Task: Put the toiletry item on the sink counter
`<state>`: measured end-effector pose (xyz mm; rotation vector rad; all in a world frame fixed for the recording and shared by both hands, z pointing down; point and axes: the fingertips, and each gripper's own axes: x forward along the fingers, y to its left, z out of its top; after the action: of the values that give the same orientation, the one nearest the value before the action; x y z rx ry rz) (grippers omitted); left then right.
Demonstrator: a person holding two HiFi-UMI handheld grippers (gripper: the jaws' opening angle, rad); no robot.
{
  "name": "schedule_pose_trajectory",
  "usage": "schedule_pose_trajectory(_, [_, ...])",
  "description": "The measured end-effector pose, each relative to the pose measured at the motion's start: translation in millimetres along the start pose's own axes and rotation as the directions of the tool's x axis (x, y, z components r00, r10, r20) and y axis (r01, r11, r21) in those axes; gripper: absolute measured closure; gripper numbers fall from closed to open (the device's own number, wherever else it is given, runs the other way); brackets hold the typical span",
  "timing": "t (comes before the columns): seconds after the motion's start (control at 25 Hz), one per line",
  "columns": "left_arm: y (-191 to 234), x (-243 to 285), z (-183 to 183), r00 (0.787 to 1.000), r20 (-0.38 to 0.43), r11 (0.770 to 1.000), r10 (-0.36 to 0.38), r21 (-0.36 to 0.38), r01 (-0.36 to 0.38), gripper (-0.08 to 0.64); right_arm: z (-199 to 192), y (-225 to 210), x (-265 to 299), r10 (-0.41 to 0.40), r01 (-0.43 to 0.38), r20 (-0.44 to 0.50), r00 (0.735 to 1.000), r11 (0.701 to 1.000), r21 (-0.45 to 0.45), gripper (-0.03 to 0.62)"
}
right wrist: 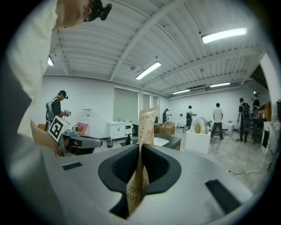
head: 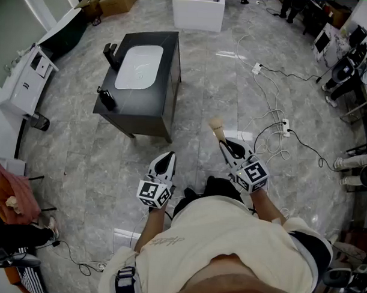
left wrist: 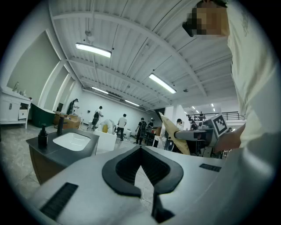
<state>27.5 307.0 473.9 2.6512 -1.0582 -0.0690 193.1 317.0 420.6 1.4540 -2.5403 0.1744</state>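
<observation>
My right gripper (head: 224, 145) is shut on a flat tan paper packet (head: 218, 128), a wrapped toothbrush; in the right gripper view the packet (right wrist: 143, 149) stands upright between the closed jaws. My left gripper (head: 166, 163) is held low beside the body, jaws shut with nothing in them (left wrist: 141, 163). The dark sink counter (head: 158, 82) with its white basin (head: 139, 65) stands ahead to the left, well apart from both grippers. A black faucet (head: 111, 55) and a dark pump bottle (head: 106, 97) stand on it.
White power strips and cables (head: 270, 104) trail over the marble floor at right. A white box (head: 199, 13) stands behind the counter, a white cabinet (head: 24, 82) at far left. People (right wrist: 217, 120) stand in the background.
</observation>
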Motion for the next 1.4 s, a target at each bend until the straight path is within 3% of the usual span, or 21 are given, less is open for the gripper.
schedule_pose_trajectory(0.44, [28,3,0,0.999,0.045,1.000,0.008,-0.019,-0.007,0.557,8,1,18,-0.041,0.040,-0.027,0.999,0.998,-0.047,0.569])
schedule_pose_trajectory(0.84, [55,20,-6,0.998,0.035,0.998,0.056,0.007,-0.057,0.557,1,-6,51,0.010,-0.013,-0.051,0.999,0.997,-0.070,0.569])
schedule_pose_trajectory(1.04, [71,45,0,0.995,0.026,0.995,0.095,0.001,-0.095,0.557,0,-34,76,0.038,-0.040,-0.043,0.998,0.999,-0.034,0.569])
schedule_pose_trajectory(1.4, [67,137,29,0.993,-0.006,0.990,0.121,0.067,-0.120,0.557,-1,-120,119,0.114,-0.114,-0.013,0.993,0.993,0.018,0.569])
